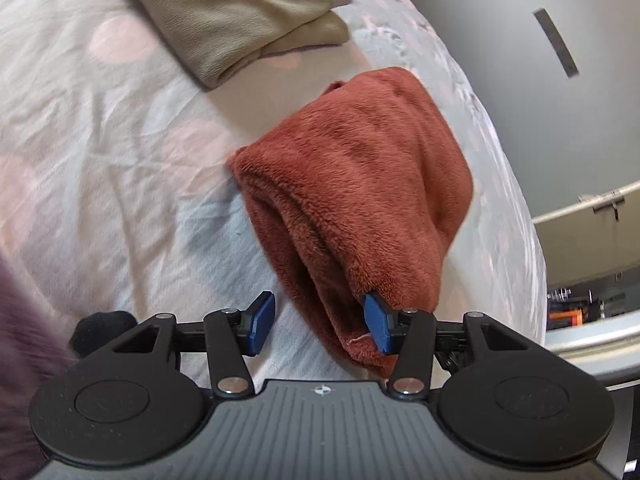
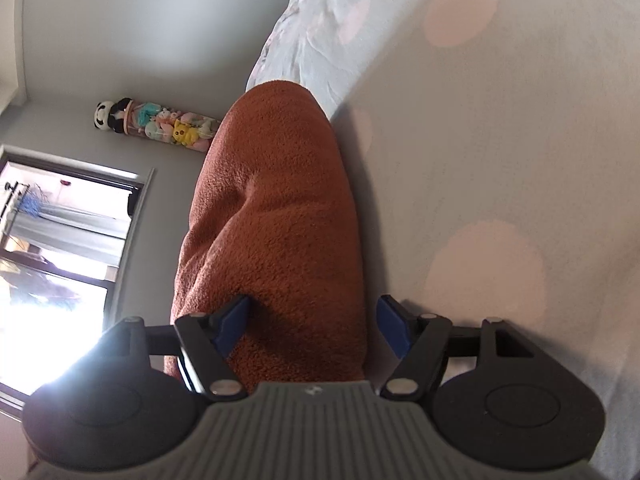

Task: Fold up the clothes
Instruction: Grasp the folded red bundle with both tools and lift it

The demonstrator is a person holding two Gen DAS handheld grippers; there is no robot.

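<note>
the rust fleece [image 1: 352, 184] is bunched into a doubled-over bundle on the bedsheet [image 1: 100, 140], close to the bed's edge. in the left wrist view one end of it is draped over the right-hand pad [image 1: 376, 322] of the left gripper [image 1: 320, 322], while the other pad sits clear of the cloth, so the jaws are spread and nothing is pinched there. the fleece is just hung on one finger.

in the right wrist view the fleece [image 2: 276, 216] runs straight out from between the pads of the right gripper [image 2: 314, 326]. the left-hand pad [image 2: 234, 322] is pressed against the pile, but a gap is seen between the cloth and the other pad, so the fingers are parted and the fleece is straddled rather than clamped.

judging by that, a fold on the fleece is somewhere in its middle: the piece is already doubled but not flat or squared. whether the grippers are letting go or about to pinch can't be told from this. either way the bundle would need to be laid flat with its edges lined up.

further up the sheet an olive garment [image 1: 244, 16] is lying folded, well apart from the fleece. something purple and fuzzy [image 1: 20, 320] is seen at the left edge, too blurred to be named.
</note>
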